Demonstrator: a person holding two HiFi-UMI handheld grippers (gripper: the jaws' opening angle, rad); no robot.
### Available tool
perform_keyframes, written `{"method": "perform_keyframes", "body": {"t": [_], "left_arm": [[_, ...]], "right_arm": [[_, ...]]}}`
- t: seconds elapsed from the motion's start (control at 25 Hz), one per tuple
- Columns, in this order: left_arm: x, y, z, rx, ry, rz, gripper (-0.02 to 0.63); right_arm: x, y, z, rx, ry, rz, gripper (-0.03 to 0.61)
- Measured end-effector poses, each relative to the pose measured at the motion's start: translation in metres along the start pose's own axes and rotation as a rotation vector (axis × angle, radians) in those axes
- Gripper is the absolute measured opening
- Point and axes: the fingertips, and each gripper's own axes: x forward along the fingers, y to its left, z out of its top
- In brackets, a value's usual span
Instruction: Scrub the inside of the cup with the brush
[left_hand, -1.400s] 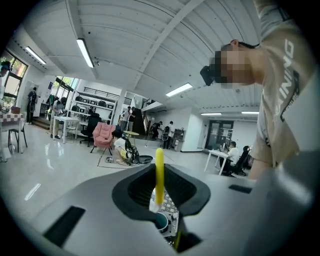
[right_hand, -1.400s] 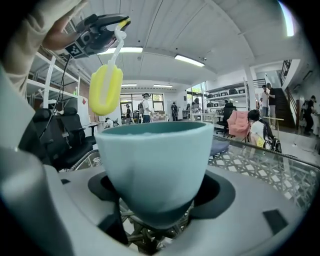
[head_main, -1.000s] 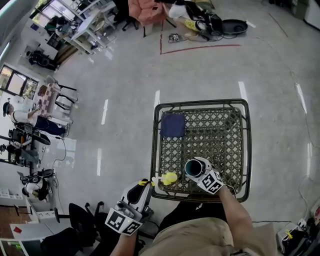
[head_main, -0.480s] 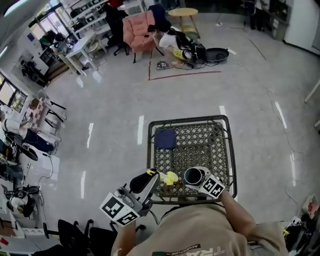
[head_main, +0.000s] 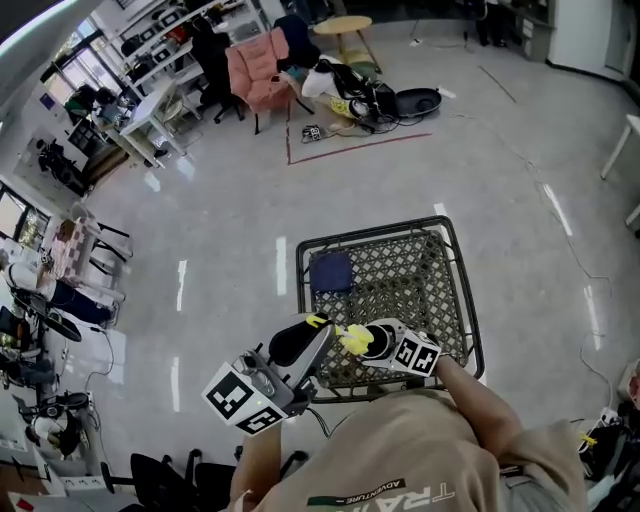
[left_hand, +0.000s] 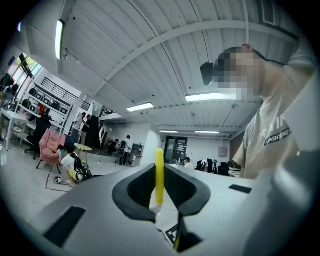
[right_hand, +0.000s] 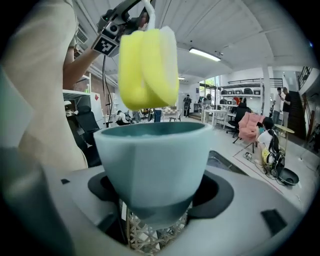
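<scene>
The left tongs (left_hand: 159, 171) are clamped on the thin yellow handle of the brush (left_hand: 159, 182), which stands upright between the dark pads. The right tongs (right_hand: 160, 196) are closed on the lower part of the cup (right_hand: 150, 150), a pale teal one held upright with its mouth open to the top. In the right gripper view the brush's yellow foam head hangs just above the cup's mouth, toward the rim on the person's left, and has not gone inside. Wire lattice shows under the cup's base.

From the head view the two tongs meet over the near edge of the worktop (head_main: 452, 300), a dark wire-lattice top with a rounded frame. The left tongs reach in from the left, and the right ones, with their marker cube (head_main: 411, 354), come from the right. A blue cloth (head_main: 331, 271) lies at the worktop's far left corner, well apart from the cup.

Beyond, on the grey floor, a red tape line (head_main: 345, 147) runs before a pink chair (head_main: 252, 62).
</scene>
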Motion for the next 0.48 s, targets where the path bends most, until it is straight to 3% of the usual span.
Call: {"method": "perform_keyframes", "body": {"t": [0.12, 0.28, 0.48], "left_arm": [[0.001, 0.0, -0.005, -0.008, 0.001, -0.015, 0.058], [-0.003, 0.008, -0.012, -0.029, -0.015, -0.004, 0.058], [-0.007, 0.006, -0.002, -0.013, -0.033, -0.015, 0.058]], "right_arm": [[0.005, -0.001, 0.018, -0.011, -0.027, 0.0, 0.387], [0.008, 0.001, 0.018, -0.058, 0.023, 0.02, 0.387], [0.004, 0.011, 0.034, -0.064, -0.037, 0.003, 0.387]]}}
